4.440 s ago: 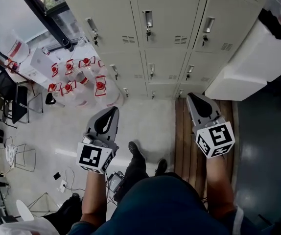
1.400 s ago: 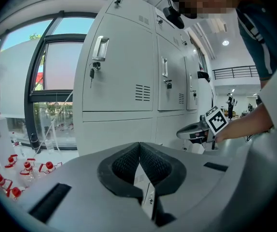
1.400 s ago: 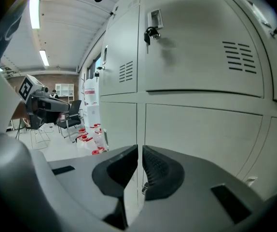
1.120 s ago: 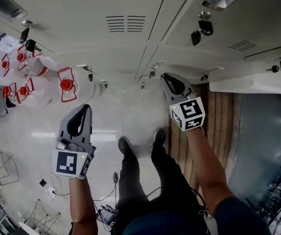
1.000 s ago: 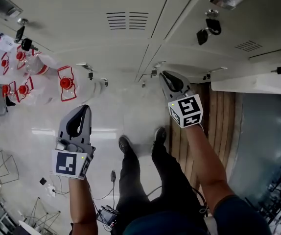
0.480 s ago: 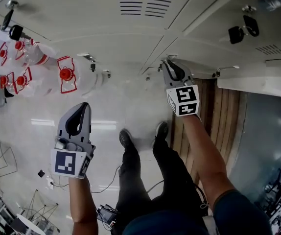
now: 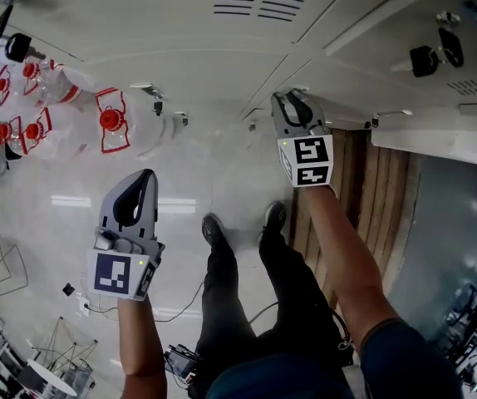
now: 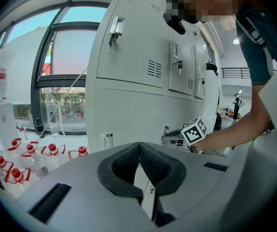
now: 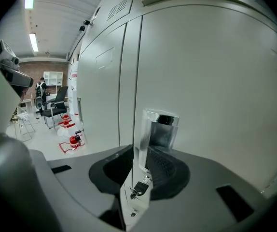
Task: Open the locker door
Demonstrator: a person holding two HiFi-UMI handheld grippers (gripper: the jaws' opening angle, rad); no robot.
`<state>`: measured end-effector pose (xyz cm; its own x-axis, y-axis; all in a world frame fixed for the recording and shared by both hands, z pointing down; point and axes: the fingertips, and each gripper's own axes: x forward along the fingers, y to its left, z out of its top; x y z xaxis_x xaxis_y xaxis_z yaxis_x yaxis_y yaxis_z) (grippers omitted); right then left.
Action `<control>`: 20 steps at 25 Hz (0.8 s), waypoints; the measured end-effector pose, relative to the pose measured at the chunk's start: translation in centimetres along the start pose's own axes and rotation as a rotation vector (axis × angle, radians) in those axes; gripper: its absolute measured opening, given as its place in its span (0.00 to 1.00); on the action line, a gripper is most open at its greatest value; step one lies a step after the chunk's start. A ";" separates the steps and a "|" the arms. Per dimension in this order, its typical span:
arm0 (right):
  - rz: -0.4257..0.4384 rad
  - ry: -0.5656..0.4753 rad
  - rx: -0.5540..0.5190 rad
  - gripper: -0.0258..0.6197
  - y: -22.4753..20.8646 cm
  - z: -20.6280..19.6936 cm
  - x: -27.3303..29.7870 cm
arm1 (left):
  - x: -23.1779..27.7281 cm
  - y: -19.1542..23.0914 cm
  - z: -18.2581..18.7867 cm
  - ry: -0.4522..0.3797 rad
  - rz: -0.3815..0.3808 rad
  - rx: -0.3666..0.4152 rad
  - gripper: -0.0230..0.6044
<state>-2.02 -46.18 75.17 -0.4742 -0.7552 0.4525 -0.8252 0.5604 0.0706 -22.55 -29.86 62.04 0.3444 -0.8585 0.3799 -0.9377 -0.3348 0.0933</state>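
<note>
White lockers (image 7: 180, 23) fill the top of the head view, above a pale floor (image 7: 56, 214) with red-capped bottles (image 7: 110, 123) at the upper left. The right gripper (image 7: 292, 106) is at centre, against a door (image 9: 215, 81). Its fingers (image 9: 165, 170) are clamped on the chrome handle (image 9: 160, 129), with a key (image 9: 138, 190) just below. The left gripper (image 7: 139, 181) hangs at lower left, well apart, its fingers (image 8: 153, 163) pressed together on nothing.

The glossy pale floor (image 7: 47, 223) carries clustered red-capped clear bottles (image 7: 110, 131), a wooden-slat strip (image 7: 384, 198) and two shoes (image 7: 213, 229).
</note>
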 end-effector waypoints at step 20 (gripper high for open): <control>0.049 0.033 -0.050 0.16 3.0 -3.9 -8.8 | -0.8 -2.9 0.7 0.002 -0.069 0.042 0.06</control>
<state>0.92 -36.53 74.86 -0.5030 -0.7153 0.4851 -0.7844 0.6135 0.0912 -20.07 -28.45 60.80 0.4077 -0.8320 0.3762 -0.9089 -0.4092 0.0801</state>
